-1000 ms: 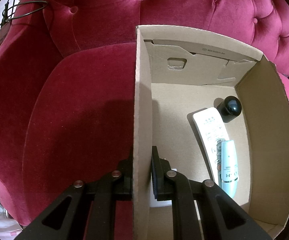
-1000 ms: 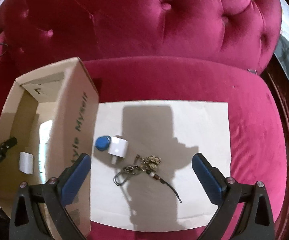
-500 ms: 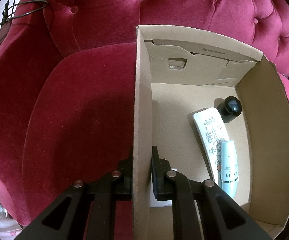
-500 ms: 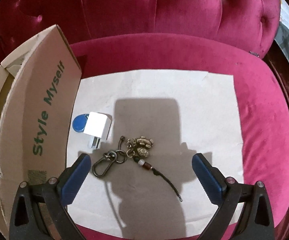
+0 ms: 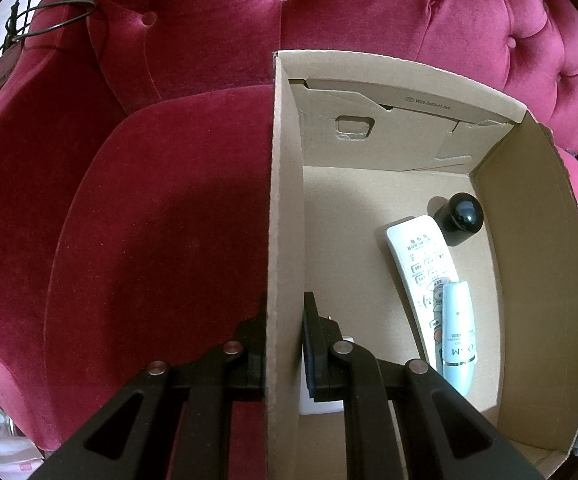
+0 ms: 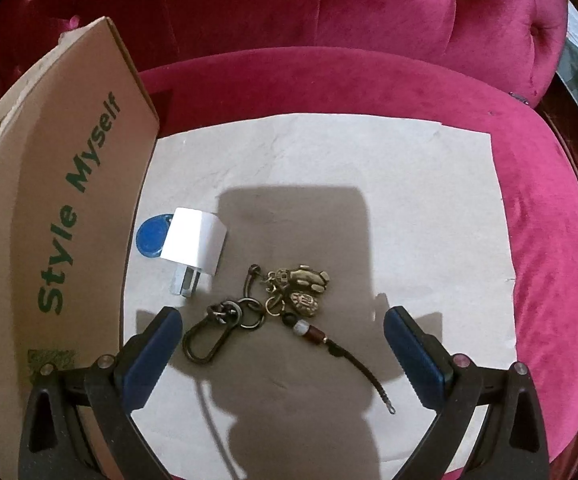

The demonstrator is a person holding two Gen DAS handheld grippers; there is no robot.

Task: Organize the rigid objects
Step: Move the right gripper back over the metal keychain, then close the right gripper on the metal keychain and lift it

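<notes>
Currently mid-pick; left gripper point(image 5: 285, 344) jaws pinching brown cardboard box point(image 5: 285, 208) wall; right gripper point(image 6: 283, 340) jaws spread over brass keychain with dark cord point(image 6: 285, 304) on beige paper sheet point(image 6: 409, 184); next: lower, centre, close.

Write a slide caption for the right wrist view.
Open right tongs above a keychain on paper, beside a cardboard box.

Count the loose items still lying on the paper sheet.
3. A blue tag nearest the box, a white charger partly overlapping it, and a keychain in the middle of the sheet. Nothing else shows.
</notes>
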